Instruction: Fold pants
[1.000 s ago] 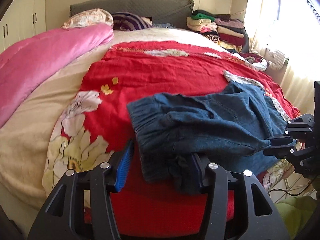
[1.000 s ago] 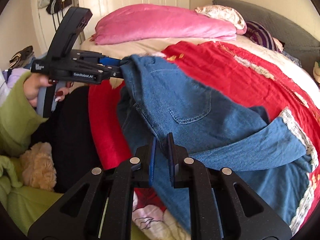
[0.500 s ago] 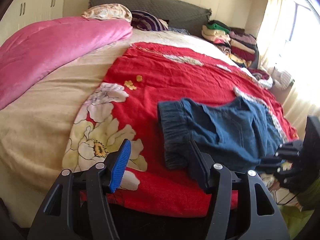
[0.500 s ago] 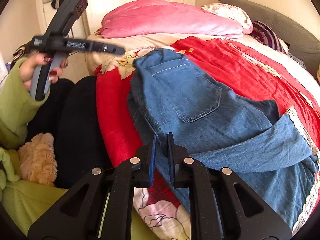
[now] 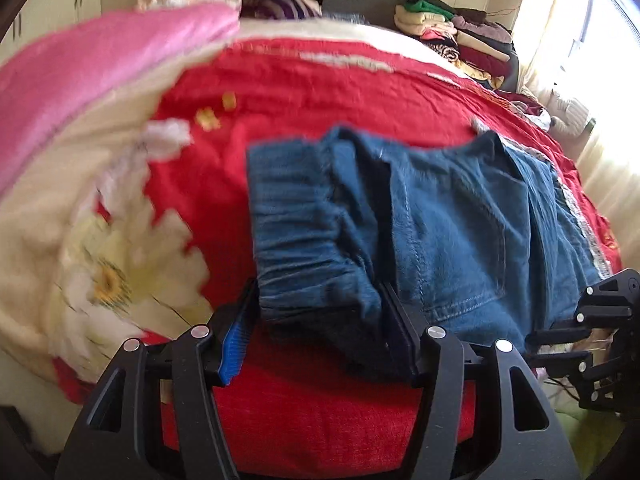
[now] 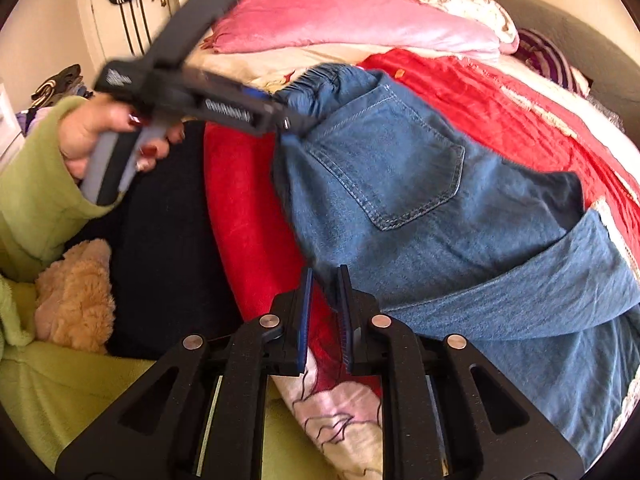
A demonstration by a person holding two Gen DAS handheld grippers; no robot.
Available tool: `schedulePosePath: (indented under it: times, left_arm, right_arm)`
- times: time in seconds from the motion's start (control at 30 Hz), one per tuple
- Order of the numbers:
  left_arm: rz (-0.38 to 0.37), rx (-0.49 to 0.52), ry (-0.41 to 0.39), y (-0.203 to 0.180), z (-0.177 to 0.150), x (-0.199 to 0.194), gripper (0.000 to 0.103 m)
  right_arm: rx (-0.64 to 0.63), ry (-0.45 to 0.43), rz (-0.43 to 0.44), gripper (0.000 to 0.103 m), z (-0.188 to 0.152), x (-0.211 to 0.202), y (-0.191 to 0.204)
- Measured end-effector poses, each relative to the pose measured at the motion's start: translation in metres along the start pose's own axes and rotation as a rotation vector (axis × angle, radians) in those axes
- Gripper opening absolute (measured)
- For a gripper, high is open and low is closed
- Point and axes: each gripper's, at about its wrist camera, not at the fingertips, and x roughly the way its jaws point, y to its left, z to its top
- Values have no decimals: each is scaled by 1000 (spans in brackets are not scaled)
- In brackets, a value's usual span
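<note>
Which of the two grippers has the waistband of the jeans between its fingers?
The left gripper: the gathered waistband sits between its spread fingers. The right gripper is nearly closed at the jeans' edge.

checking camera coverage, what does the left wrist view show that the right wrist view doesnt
Only the left wrist view shows the stack of folded clothes by the headboard and the bright curtained window.

Only the right wrist view shows the person's hand in a green sleeve gripping the left gripper, the wardrobe doors, a tan plush toy, and the back pocket seen clearly.

Both show the blue denim pants on the red floral blanket, the pink quilt, and the elastic waistband between the left gripper's fingers.
</note>
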Motion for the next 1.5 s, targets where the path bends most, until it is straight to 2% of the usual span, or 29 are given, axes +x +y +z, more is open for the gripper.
schedulePosePath:
  times: [0.1, 0.23, 0.3, 0.4, 0.43, 0.5, 0.57, 0.67, 0.83, 0.87, 0.9, 0.93, 0.97, 1.13, 1.23, 1.33, 1.5]
  left_arm:
    - [3, 6, -4, 0, -1, 0, 58]
    - [11, 10, -6, 0, -2, 0, 59]
    - [10, 7, -7, 0, -3, 0, 59]
    - [9, 2, -11, 3, -1, -2, 59]
    - [5, -2, -14, 4, -1, -3, 59]
    - [-1, -3, -23, 5, -1, -5, 59]
    - [3, -11, -37, 8, 0, -11, 59]
    - [8, -25, -88, 11, 4, -31, 59]
    - [27, -43, -198, 8, 12, -68, 56]
    - [16, -58, -230, 7, 13, -74, 54]
    - [1, -64, -246, 5, 14, -76, 45]
    - [-12, -64, -248, 2, 17, -76, 35]
    - [-27, -54, -243, -3, 18, -73, 34]
    - [-51, 32, -145, -27, 12, -41, 34]
    - [-9, 61, -68, -29, 5, -15, 34]
    - [-8, 58, -64, -25, 2, -8, 35]
    - [-25, 38, -83, -22, 1, -13, 35]
  right_arm:
    - [-19, -76, -4, 11, 6, -23, 0]
    - [22, -130, -39, 29, 18, -27, -8]
    - [41, -104, -50, 33, 20, -14, -11]
    - [101, 30, -50, 36, 15, 24, -15]
    - [122, 58, -40, 39, 11, 32, -15]
    - [138, 62, -26, 46, 9, 37, -15]
    - [120, 51, -20, 47, 11, 32, -11]
    - [132, -1, -6, 47, 13, 17, -14]
    - [150, -75, -36, 51, 13, -7, -19]
    - [153, -78, -43, 51, 16, -11, -21]
    - [158, -82, -53, 51, 14, -14, -23]
    - [165, -83, -59, 51, 15, -14, -25]
    - [176, -84, -62, 51, 14, -13, -27]
    - [209, -56, -48, 51, 10, 0, -33]
    - [223, -6, -41, 51, 6, 14, -33]
    - [236, 24, -41, 52, 4, 22, -34]
    - [236, -19, -45, 56, 7, 9, -35]
